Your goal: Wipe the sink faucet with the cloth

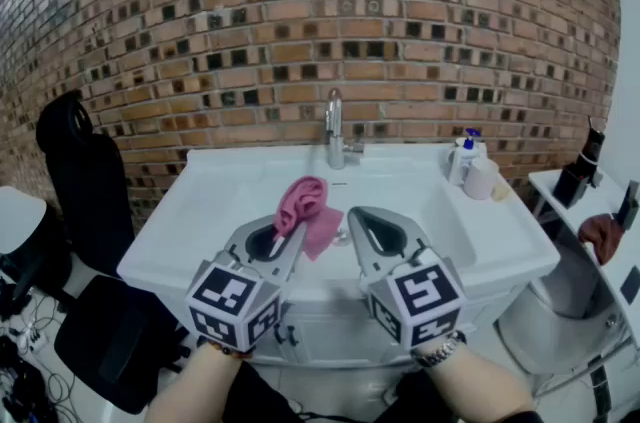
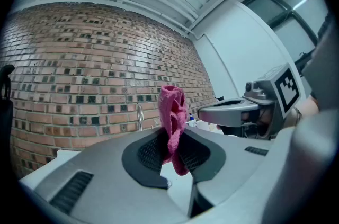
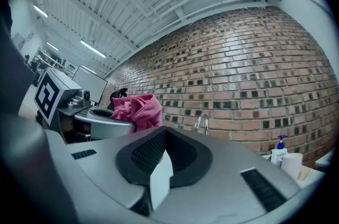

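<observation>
1. Counted: two tongs, one pink cloth (image 1: 304, 204), one faucet (image 1: 334, 129), one sink (image 1: 405, 191), one pump bottle (image 1: 463, 156), one white cup (image 1: 482, 178) and one black chair (image 1: 88, 179).
2. The left tongs (image 1: 290, 233) are clenched on the cloth. In the left gripper view the jaws of the left tongs (image 2: 172, 150) press on the cloth (image 2: 172, 109) from both sides. A bunched fold stands up above the jaws and a short tail hangs below them.
3. The right tongs (image 1: 364, 223) are clenched with nothing in them. In the right gripper view the jaws of the right tongs (image 3: 161, 138) meet tip to tip.
4. Both tongs are held about level, side by side and close together but apart, in front of the white desk (image 1: 500, 246) that carries the sink. Each shows in the other's view: the right tongs (image 2: 229, 112) to the right, the left tongs (image 3: 100, 118) with the cloth (image 3: 139, 108) to the left.
5. In the head view the cloth lies over the front edge of the sink, well apart from the faucet.
6. The faucet stands upright at the middle of the desk's back edge, against the brick wall. It also shows beyond the jaws in both gripper views (image 2: 140, 115) (image 3: 202, 122).
7. The bottle and the cup stand just beside each other at the desk's back right corner, and also show in the right gripper view (image 3: 277, 151) (image 3: 292, 164). I cannot tell what is in either.
8. The chair stands on the floor off the desk's left edge.
</observation>
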The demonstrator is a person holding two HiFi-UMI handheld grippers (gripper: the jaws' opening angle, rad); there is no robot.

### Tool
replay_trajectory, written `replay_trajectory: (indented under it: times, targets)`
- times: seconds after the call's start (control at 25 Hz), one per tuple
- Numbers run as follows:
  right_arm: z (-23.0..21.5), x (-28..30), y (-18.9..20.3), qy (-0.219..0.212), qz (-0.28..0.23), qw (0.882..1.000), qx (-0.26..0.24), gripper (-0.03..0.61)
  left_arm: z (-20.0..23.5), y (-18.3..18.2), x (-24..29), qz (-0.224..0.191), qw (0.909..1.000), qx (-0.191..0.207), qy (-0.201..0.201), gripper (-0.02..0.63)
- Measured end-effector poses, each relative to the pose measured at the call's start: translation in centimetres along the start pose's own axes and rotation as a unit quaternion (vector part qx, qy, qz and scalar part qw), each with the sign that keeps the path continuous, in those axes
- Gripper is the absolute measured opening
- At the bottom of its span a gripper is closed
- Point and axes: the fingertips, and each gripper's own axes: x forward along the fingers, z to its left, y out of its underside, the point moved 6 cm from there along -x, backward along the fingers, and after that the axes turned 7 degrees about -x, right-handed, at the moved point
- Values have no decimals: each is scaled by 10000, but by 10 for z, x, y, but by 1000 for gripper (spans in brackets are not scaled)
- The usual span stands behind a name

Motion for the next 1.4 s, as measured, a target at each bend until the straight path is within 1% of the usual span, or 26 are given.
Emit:
replay_trajectory:
  times: [0.2,0.36,0.56,0.92,1.16,1.4]
  targets:
    - [-24,20,9,89,-1,9999,87,11,19,3,32,42,10000,36,-15,51]
    - [-46,29,16,233,11,9996,134,11,35,-3,60,27,9999,117,-55,51]
    - [-63,45,22,285,3,9995,161,11,51,-10,87,11,9997,198,-135,51]
    - [-76,69,15,245,-68,9996,75,11,78,-21,118,1,9991,271,-320,51]
    - [-83,86,19,181,-18,9997,142,11,92,-24,139,72,9985,358,-417,51]
    - [-91,105,16,169,-95,9996,180,11,110,-27,159,170,9975,458,-505,51]
